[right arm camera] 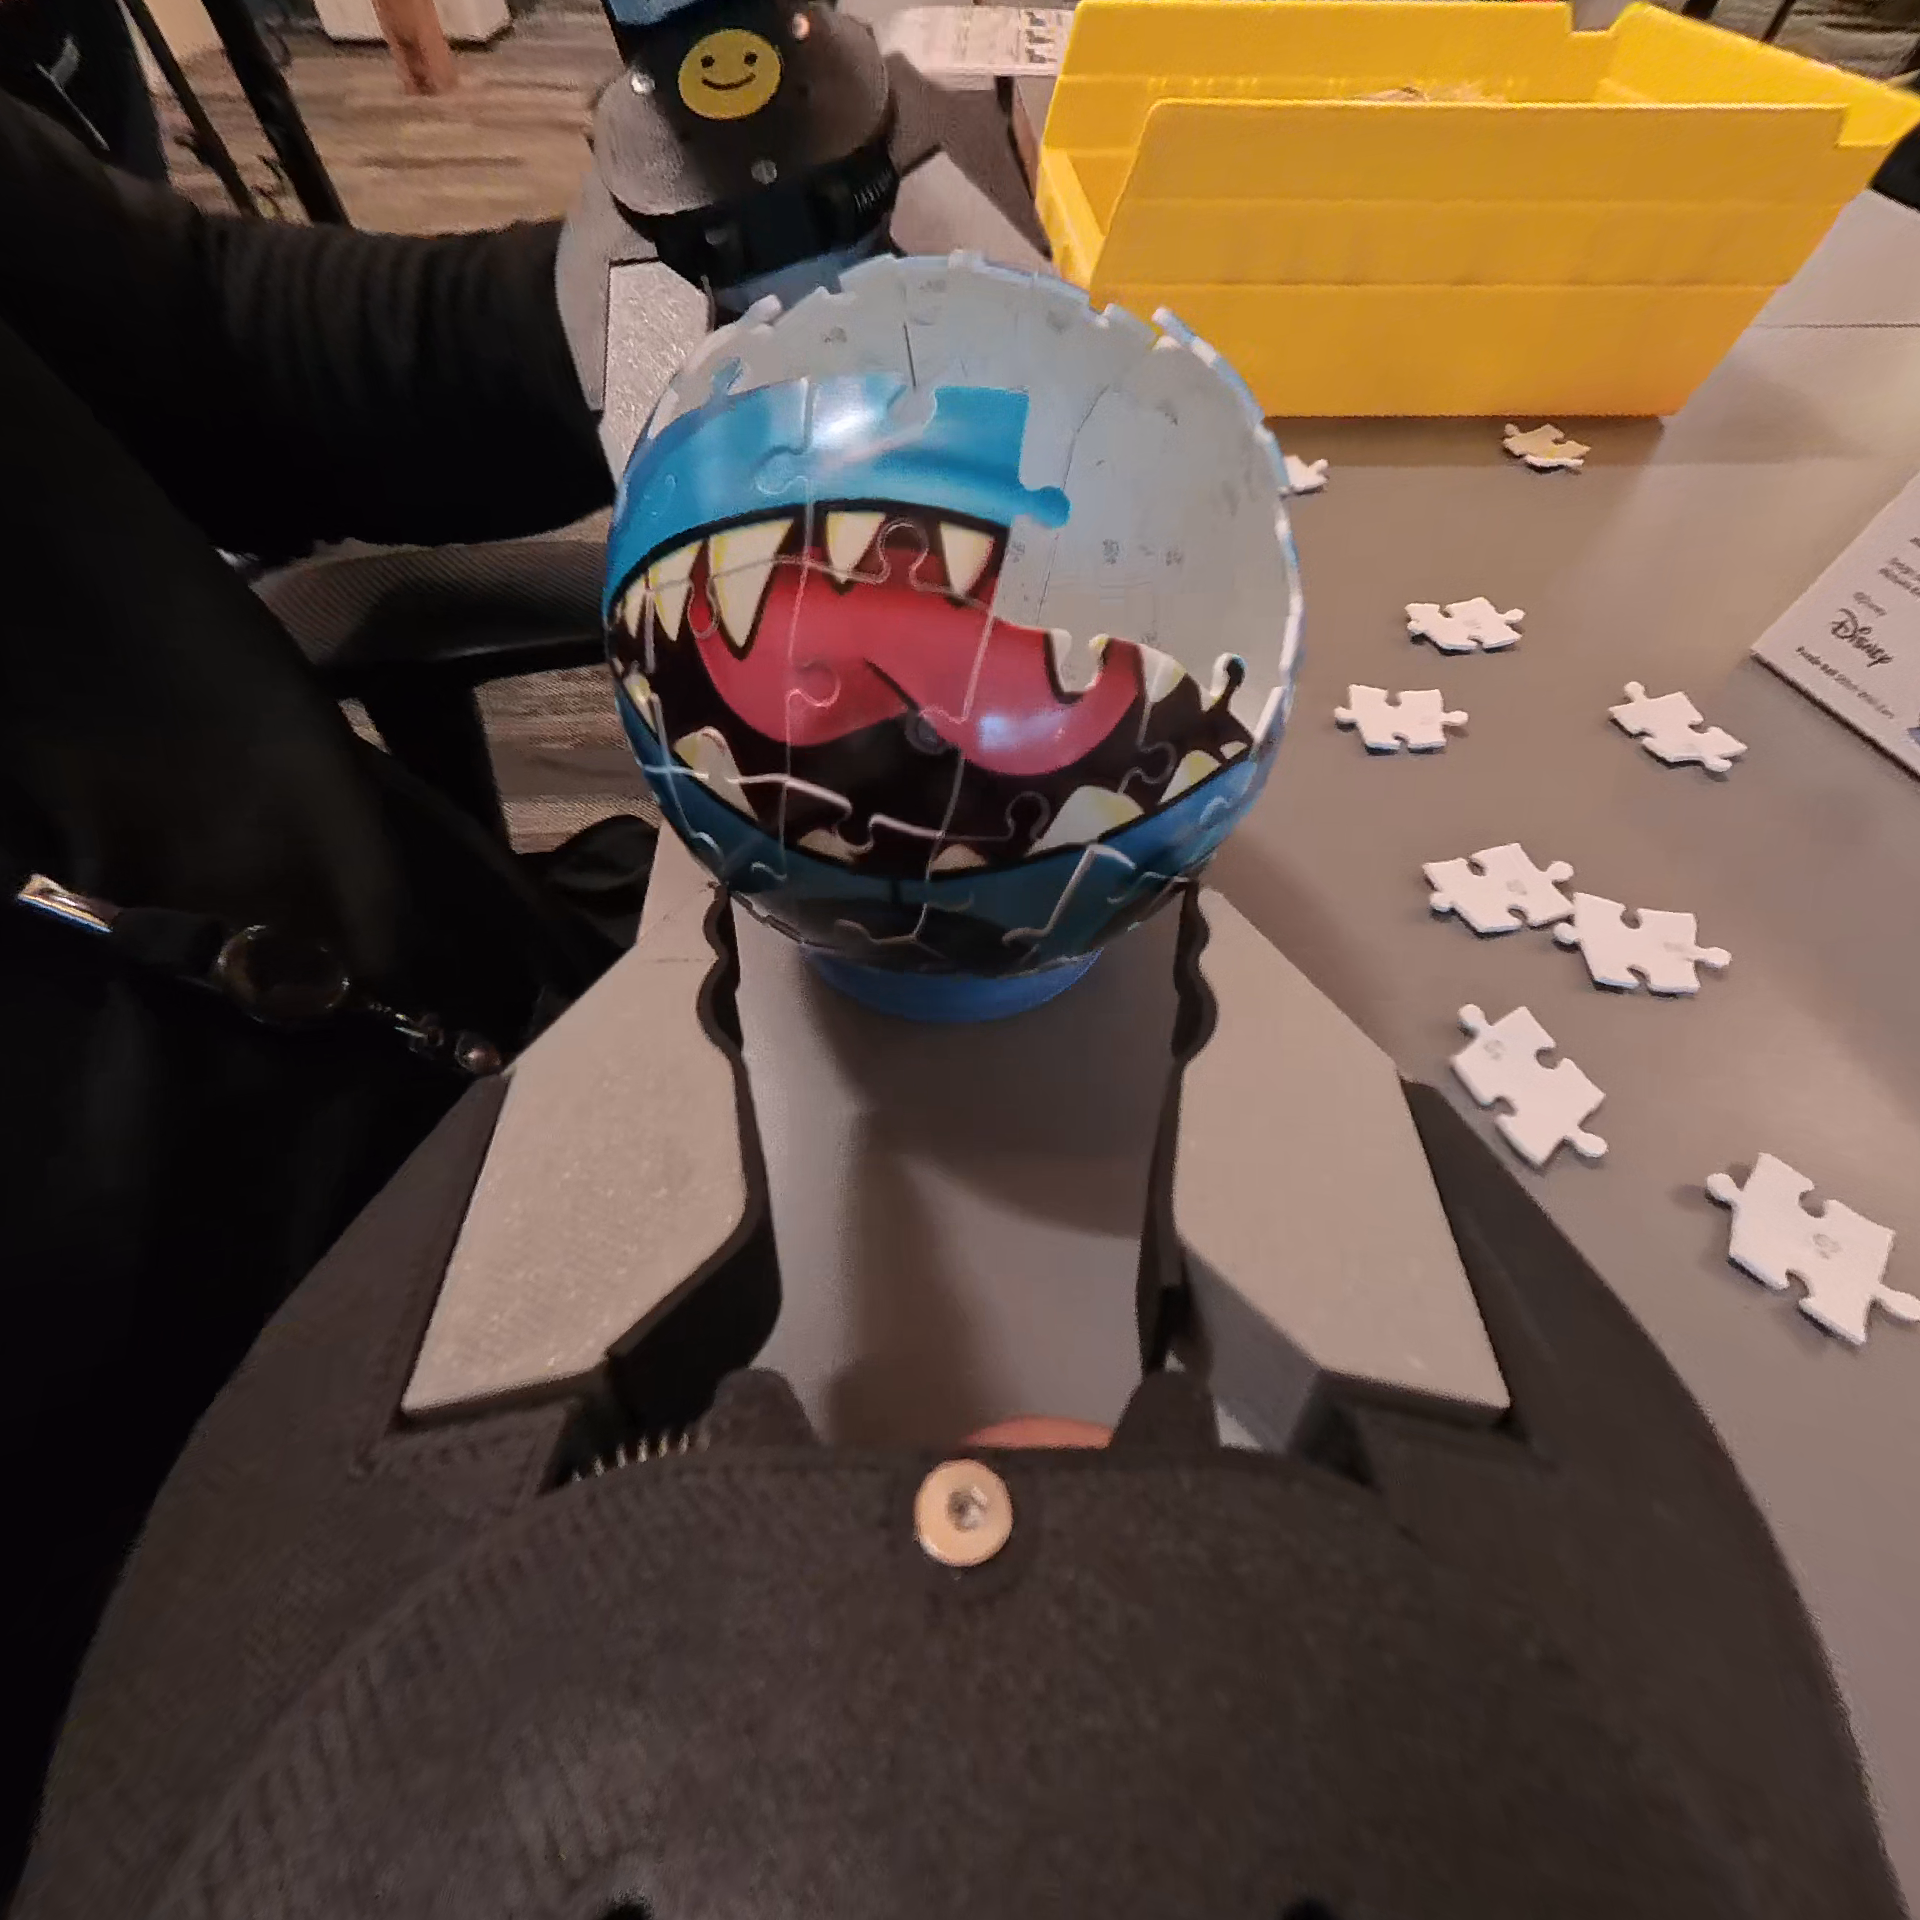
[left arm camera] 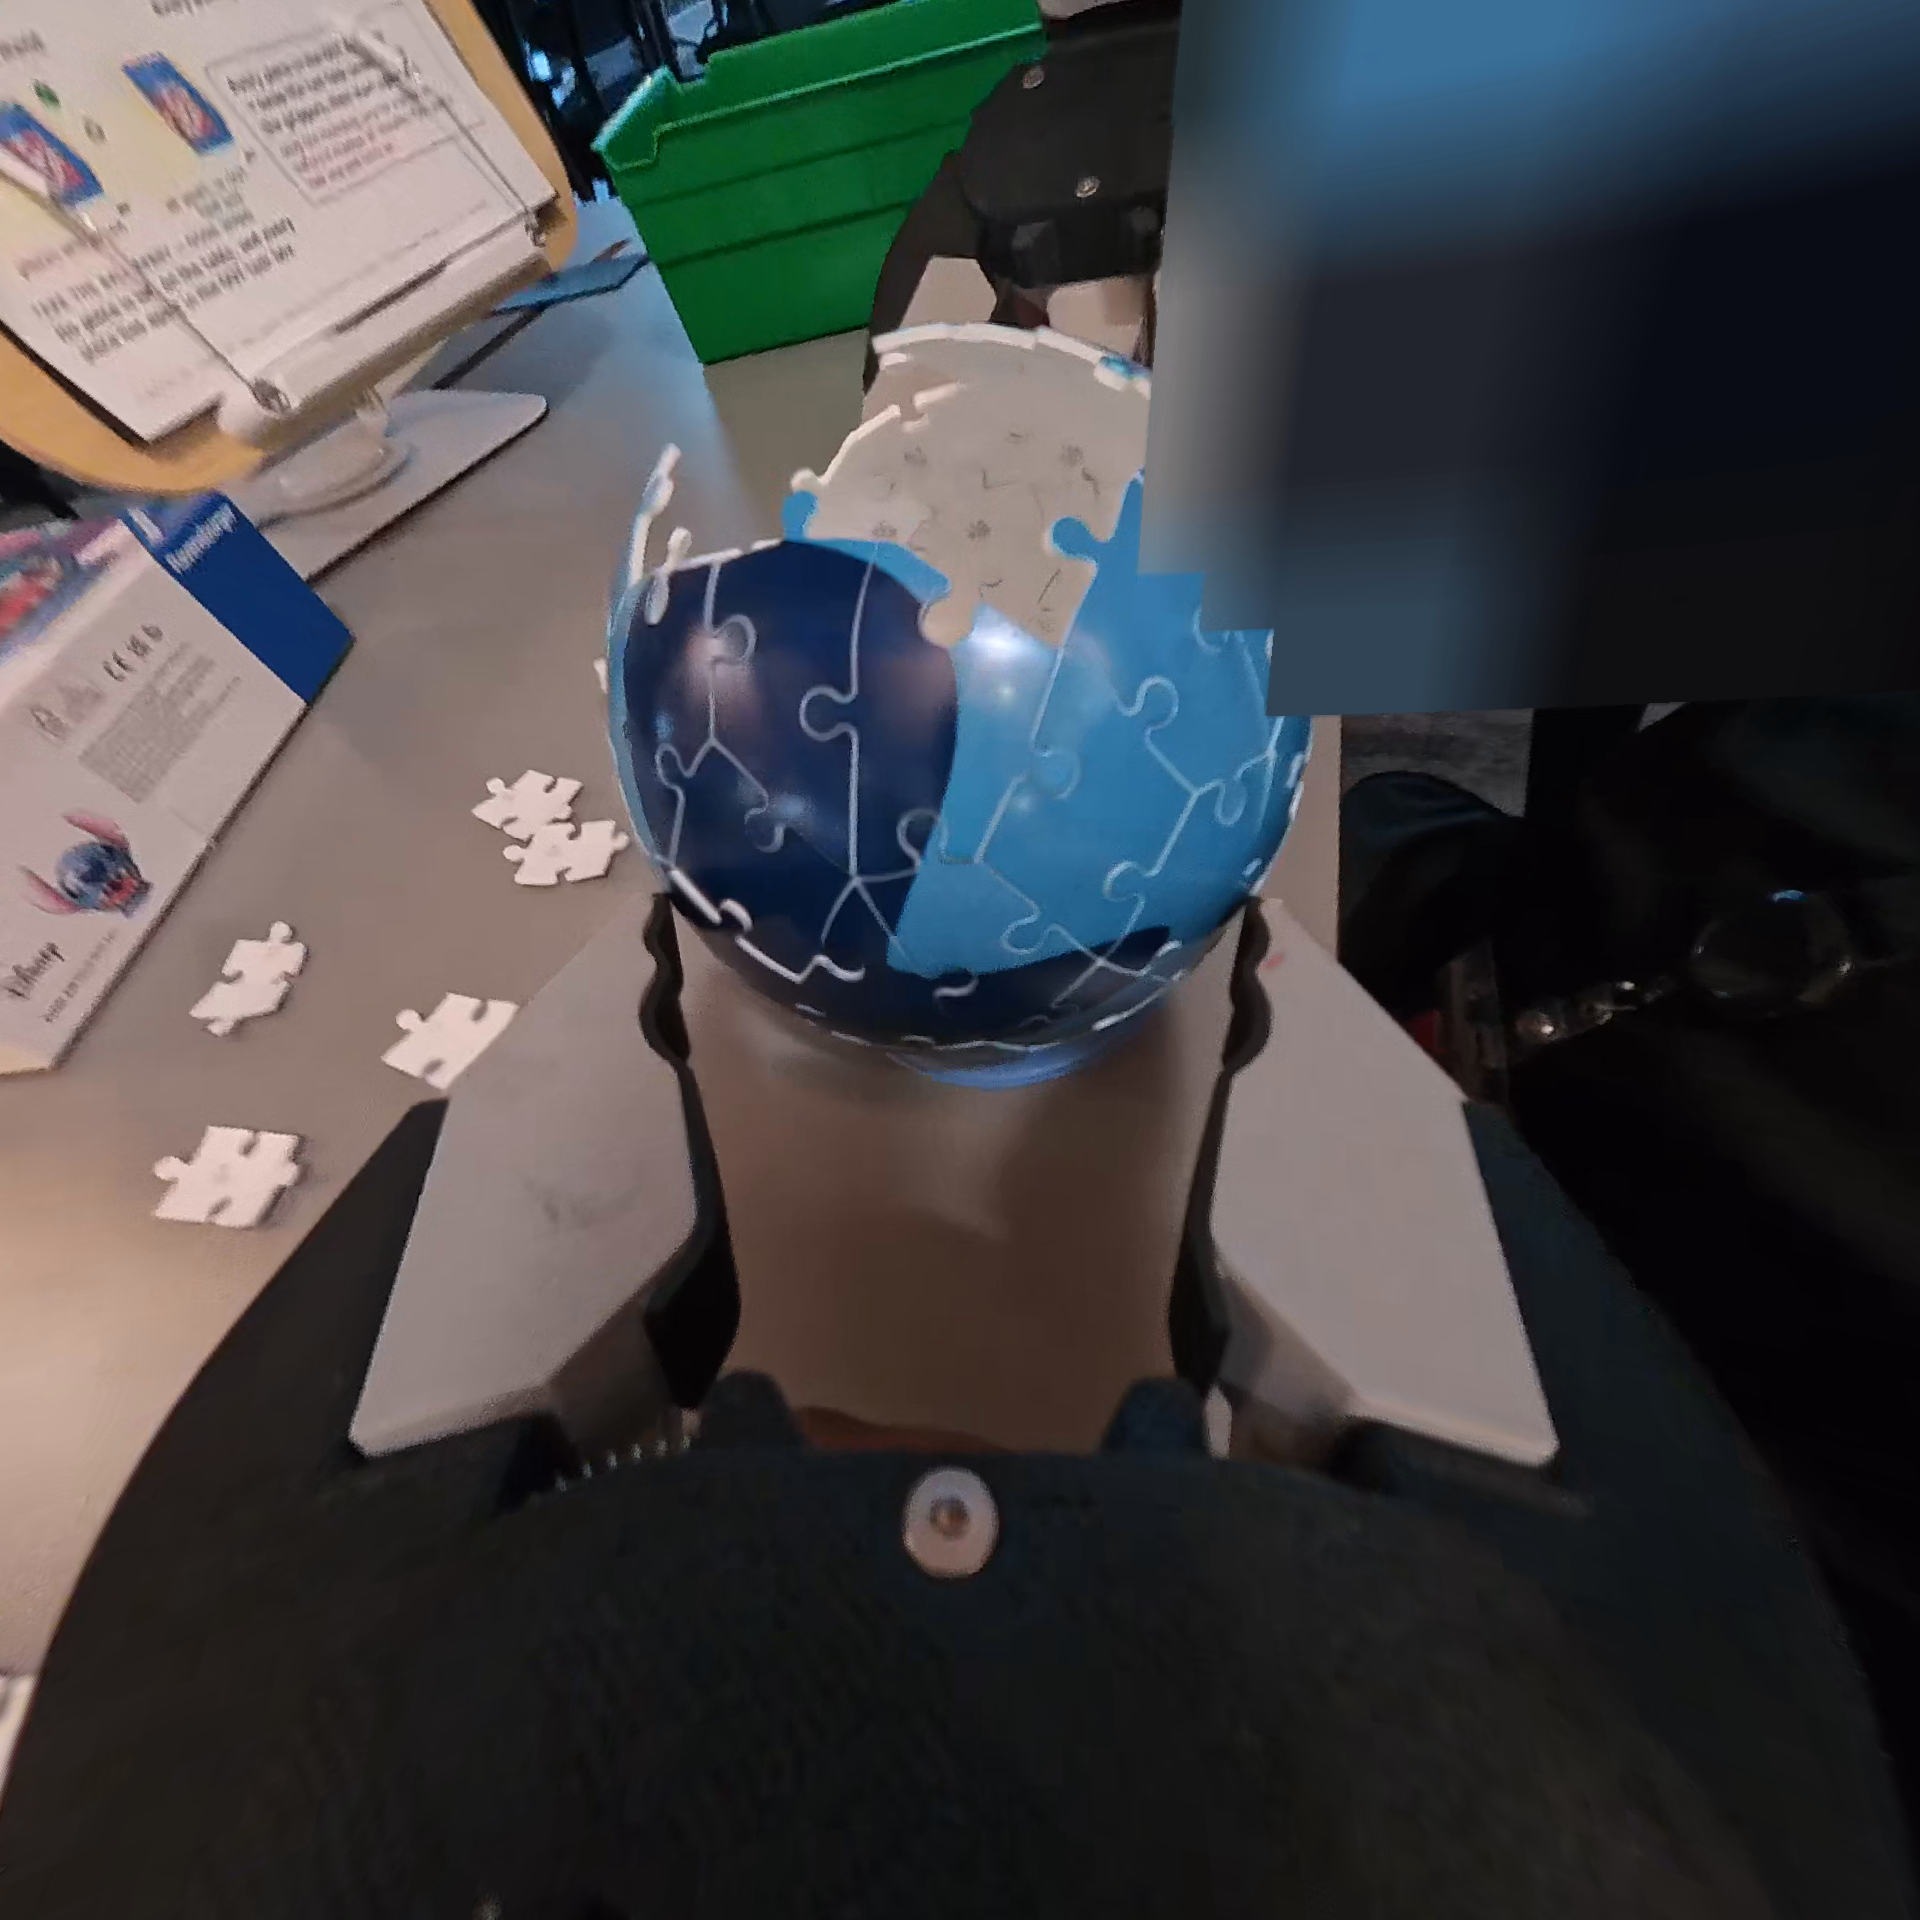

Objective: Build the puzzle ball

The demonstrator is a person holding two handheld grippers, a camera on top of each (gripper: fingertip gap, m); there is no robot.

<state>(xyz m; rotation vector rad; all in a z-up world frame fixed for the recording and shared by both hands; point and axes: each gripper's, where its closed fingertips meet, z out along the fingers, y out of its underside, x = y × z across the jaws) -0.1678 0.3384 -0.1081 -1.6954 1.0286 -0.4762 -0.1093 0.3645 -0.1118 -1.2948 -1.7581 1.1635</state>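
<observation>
Both tools [left arm camera: 954, 914] [right arm camera: 951, 914] flanking puzzle ball [right arm camera: 945, 634]

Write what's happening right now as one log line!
ball: half-built, on stand, top open | left gripper: open, at ball's base | right gripper: open, at ball's base | loose pieces: on table

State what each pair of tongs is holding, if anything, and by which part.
Both tongs close in on the puzzle ball low on its sides, just above the blue base; whether the left tongs or right tongs actually grip it cannot be told.
</observation>
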